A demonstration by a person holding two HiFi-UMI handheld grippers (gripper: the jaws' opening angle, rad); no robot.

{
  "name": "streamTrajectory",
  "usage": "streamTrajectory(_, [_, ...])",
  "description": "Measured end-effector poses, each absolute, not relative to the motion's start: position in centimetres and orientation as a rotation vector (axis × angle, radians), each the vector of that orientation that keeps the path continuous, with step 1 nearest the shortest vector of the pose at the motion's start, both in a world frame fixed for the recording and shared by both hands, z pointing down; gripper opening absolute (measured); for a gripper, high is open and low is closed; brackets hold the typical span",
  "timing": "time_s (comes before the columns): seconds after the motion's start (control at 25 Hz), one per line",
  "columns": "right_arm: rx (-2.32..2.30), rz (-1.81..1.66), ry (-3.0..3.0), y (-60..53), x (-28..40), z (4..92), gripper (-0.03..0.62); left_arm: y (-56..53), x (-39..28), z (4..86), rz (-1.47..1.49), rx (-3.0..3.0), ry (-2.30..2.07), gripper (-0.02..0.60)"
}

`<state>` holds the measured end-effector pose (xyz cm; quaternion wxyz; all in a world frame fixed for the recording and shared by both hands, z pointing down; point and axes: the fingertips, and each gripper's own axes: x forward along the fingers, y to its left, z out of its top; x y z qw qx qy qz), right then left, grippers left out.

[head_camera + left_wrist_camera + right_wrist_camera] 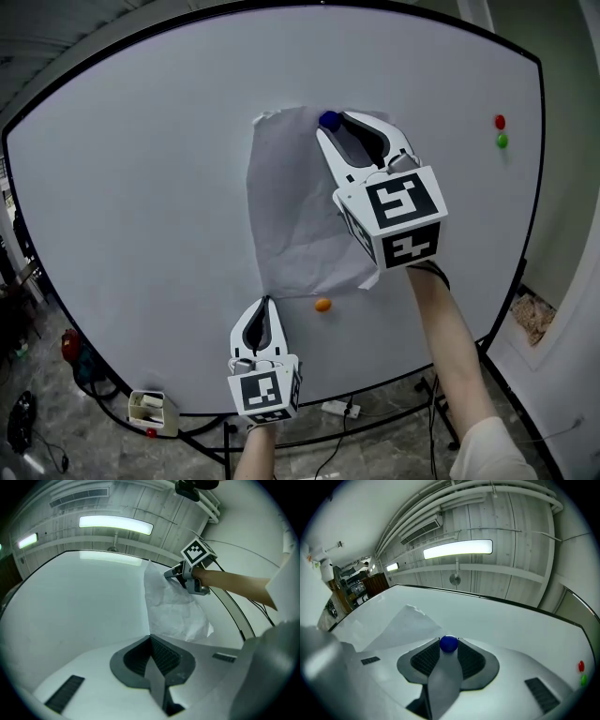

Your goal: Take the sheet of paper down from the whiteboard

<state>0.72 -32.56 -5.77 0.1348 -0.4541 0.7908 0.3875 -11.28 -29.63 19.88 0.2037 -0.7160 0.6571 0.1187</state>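
Where the paper (300, 202) is hanging: mid-whiteboard (141, 187), crumpled, its long axis running 12 to 6 o'clock.
Pin: a blue magnet (328, 120) is holding the paper's 1 o'clock corner, while the 11 o'clock corner is lifting free with nothing on it.
Right gripper (339, 122): its jaws are closing narrowly on the blue magnet, which is sitting between the tips and touching both pads in the right gripper view.
Left gripper (265, 302): its jaws are pressing together at the paper's 7 o'clock corner. The paper's edge is running straight into their seam, so they seem to be pinching it.
Key relation: the blue magnet is lying dead ahead, at 12 o'clock of the right jaws. That hand is the nearer one, and the other is working well apart, at 7 o'clock from the pin.
Step, as I judge it: the pin is being pulled straight off the whiteboard while the lower corner is being held against dropping.
Risk: sliding the pin sideways could end up dragging or tearing the crumpled corner.
Others: an orange magnet (322, 305) is sitting on bare board just beside the paper's bottom edge. A red magnet (500, 122) and a green magnet (502, 141) are sitting well apart, at 3 o'clock.
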Motion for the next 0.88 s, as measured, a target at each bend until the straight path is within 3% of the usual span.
streamTrajectory(0.36, [-1.319, 1.100, 2.281, -32.6, 1.4, -10.7, 0.114, -29.7, -11.3, 19.6, 0.385, -2.004, 1.843, 0.043])
streamTrajectory(0.88, [-1.205, 1.061, 2.184, -27.5, 4.2, -7.8, 0.115, -27.9, -10.1, 18.4, 0.465, -2.002, 1.814, 0.043])
